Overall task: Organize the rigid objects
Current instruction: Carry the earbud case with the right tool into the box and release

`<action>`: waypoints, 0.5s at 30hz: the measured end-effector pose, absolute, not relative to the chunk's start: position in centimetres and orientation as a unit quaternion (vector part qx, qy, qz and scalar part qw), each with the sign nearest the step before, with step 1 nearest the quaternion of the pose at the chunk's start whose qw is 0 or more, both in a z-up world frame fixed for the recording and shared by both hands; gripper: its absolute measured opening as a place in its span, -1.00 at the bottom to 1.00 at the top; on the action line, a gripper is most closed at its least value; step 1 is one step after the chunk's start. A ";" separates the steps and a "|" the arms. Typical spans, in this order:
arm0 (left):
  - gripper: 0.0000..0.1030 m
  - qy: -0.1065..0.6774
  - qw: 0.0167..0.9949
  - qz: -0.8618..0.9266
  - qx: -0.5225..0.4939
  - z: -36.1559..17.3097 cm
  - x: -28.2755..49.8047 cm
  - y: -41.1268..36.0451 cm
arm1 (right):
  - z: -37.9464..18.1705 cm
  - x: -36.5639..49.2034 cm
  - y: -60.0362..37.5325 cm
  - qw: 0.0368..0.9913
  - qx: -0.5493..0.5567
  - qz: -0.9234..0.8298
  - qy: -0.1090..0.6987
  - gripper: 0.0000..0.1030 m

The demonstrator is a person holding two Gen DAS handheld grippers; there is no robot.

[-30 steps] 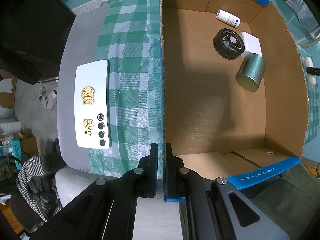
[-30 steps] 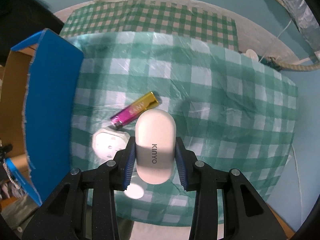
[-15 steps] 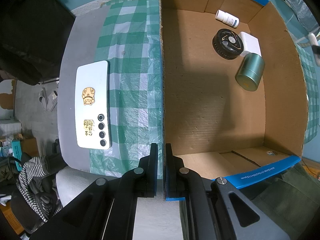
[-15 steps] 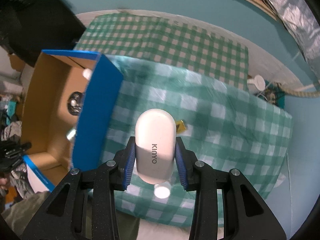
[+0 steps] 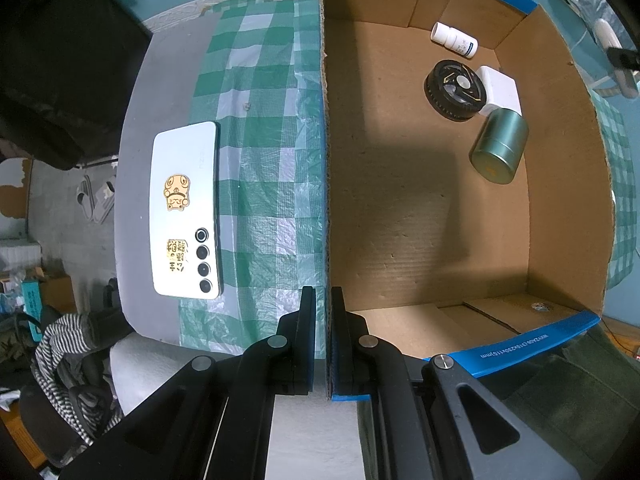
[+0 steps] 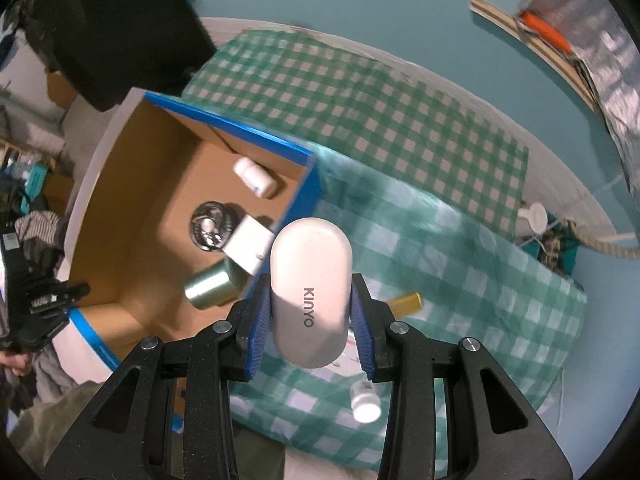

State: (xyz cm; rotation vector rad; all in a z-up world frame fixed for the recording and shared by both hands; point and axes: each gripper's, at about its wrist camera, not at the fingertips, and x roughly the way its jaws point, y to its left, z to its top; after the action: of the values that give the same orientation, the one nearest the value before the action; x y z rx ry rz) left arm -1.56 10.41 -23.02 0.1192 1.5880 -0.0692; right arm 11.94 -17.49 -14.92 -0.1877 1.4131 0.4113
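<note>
My left gripper (image 5: 325,340) is shut on the near left wall of the cardboard box (image 5: 326,168). In the box lie a white bottle (image 5: 454,40), a black round disc (image 5: 456,90), a white block (image 5: 500,88) and a green tin (image 5: 498,152). My right gripper (image 6: 312,312) is shut on a white KINYO capsule-shaped case (image 6: 310,292), held in the air above the box's right wall (image 6: 300,196). The box's contents show below it in the right wrist view: the bottle (image 6: 252,176), the disc (image 6: 210,226), the block (image 6: 248,244), the tin (image 6: 210,286).
A white phone (image 5: 186,212) lies face down left of the box on the green checked cloth (image 5: 260,160). On the cloth right of the box lie a gold bar-shaped item (image 6: 406,303) and a small white bottle (image 6: 365,406). Clothes hang at the lower left.
My right gripper has lifted the KINYO case off the cloth and carried it left, up to the box's right wall. The left gripper has kept its hold on the box wall.
</note>
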 end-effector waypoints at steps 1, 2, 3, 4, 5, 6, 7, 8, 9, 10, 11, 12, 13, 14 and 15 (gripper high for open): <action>-0.88 0.713 0.699 -0.031 0.053 -23.0 -1.6 10.4 | -14.9 12.1 -16.9 0.737 -0.090 0.191 0.642 -0.28; -0.88 0.713 0.699 -0.031 0.053 -23.0 -1.5 10.4 | -14.8 12.1 -16.5 0.737 -0.093 0.194 0.641 -0.28; -0.88 0.712 0.699 -0.031 0.053 -23.0 -1.5 10.4 | -14.8 12.2 -16.0 0.736 -0.097 0.197 0.640 -0.28; -0.88 0.712 0.699 -0.031 0.053 -23.0 -1.5 10.5 | -14.8 12.3 -15.5 0.736 -0.100 0.200 0.639 -0.28; -0.88 0.712 0.699 -0.031 0.052 -23.0 -1.5 10.4 | -14.8 12.5 -15.0 0.735 -0.104 0.202 0.639 -0.28; -0.88 0.713 0.699 -0.031 0.052 -22.9 -1.5 10.5 | -14.9 12.6 -14.5 0.734 -0.107 0.205 0.638 -0.28; -0.87 0.713 0.699 -0.031 0.052 -22.9 -1.4 10.4 | -15.0 12.7 -14.2 0.734 -0.110 0.207 0.638 -0.28; -0.87 0.712 0.699 -0.031 0.052 -22.9 -1.4 10.5 | -15.1 12.8 -13.7 0.732 -0.114 0.210 0.638 -0.28; -0.87 0.712 0.699 -0.031 0.052 -22.9 -1.4 10.5 | -15.2 12.9 -13.3 0.731 -0.117 0.212 0.638 -0.28; -0.88 0.712 0.699 -0.031 0.052 -22.9 -1.4 10.5 | -15.4 13.0 -12.9 0.729 -0.121 0.214 0.639 -0.28; -0.88 0.712 0.699 -0.030 0.052 -23.0 -1.5 10.5 | -15.5 13.0 -12.7 0.728 -0.123 0.216 0.639 -0.28; -0.87 0.712 0.699 -0.030 0.052 -23.0 -1.5 10.5 | -15.6 13.1 -12.3 0.726 -0.126 0.218 0.640 -0.28; -0.87 0.712 0.699 -0.030 0.052 -23.0 -1.5 10.5 | -15.8 13.2 -11.9 0.724 -0.131 0.220 0.641 -0.28; -0.88 0.712 0.700 -0.030 0.051 -23.0 -1.4 10.5 | -16.0 13.3 -11.5 0.722 -0.135 0.221 0.641 -0.28; -0.88 0.712 0.700 -0.030 0.051 -23.0 -1.4 10.6 | -16.1 13.3 -11.3 0.721 -0.137 0.222 0.642 -0.28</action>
State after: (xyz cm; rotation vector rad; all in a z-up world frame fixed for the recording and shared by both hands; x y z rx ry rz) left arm -1.44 10.57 -22.98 0.1128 1.5861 -0.0675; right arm 13.34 -11.28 -16.14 -0.3036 1.4182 0.4907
